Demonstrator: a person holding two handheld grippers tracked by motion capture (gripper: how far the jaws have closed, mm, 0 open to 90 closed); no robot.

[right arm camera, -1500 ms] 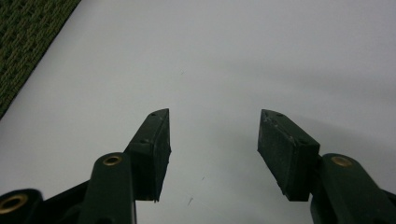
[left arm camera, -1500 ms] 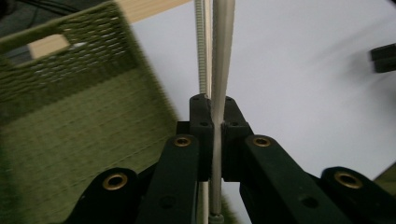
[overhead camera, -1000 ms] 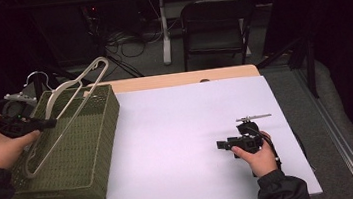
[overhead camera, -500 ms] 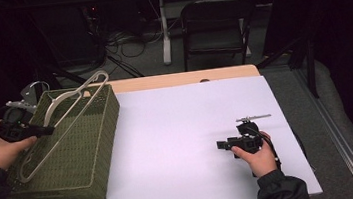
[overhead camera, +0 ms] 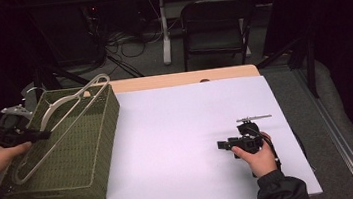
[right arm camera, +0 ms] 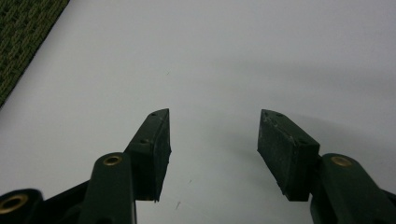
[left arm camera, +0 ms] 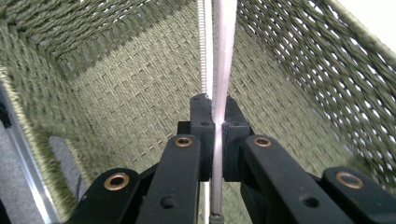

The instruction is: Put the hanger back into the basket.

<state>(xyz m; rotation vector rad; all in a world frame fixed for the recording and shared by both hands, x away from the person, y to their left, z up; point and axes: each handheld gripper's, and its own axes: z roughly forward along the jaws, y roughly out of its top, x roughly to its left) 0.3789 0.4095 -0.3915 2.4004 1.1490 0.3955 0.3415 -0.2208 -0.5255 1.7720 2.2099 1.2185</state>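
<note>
A pale clothes hanger point(overhead camera: 61, 125) lies slanted in a green woven basket point(overhead camera: 95, 154) at the table's left; its hook end pokes above the far rim. My left gripper point(overhead camera: 43, 136) is shut on the hanger's near bar, over the basket's left side. Along its jaws the white bar of the hanger point(left arm camera: 222, 51) runs away between the basket's woven walls point(left arm camera: 299, 70). My right gripper point(overhead camera: 221, 145) rests low over the white table point(overhead camera: 177, 124) at the right, held in a hand. Its jaws stand open with nothing between them point(right arm camera: 212, 149).
The basket's corner point(right arm camera: 23, 32) shows far left of the right gripper. Behind the table stand a black folding chair point(overhead camera: 216, 24), a white post and floor cables. The wooden table edge point(overhead camera: 182, 78) runs along the back.
The left gripper has lowered the hanger into the basket and drawn back toward the left. The right gripper has stayed put.
</note>
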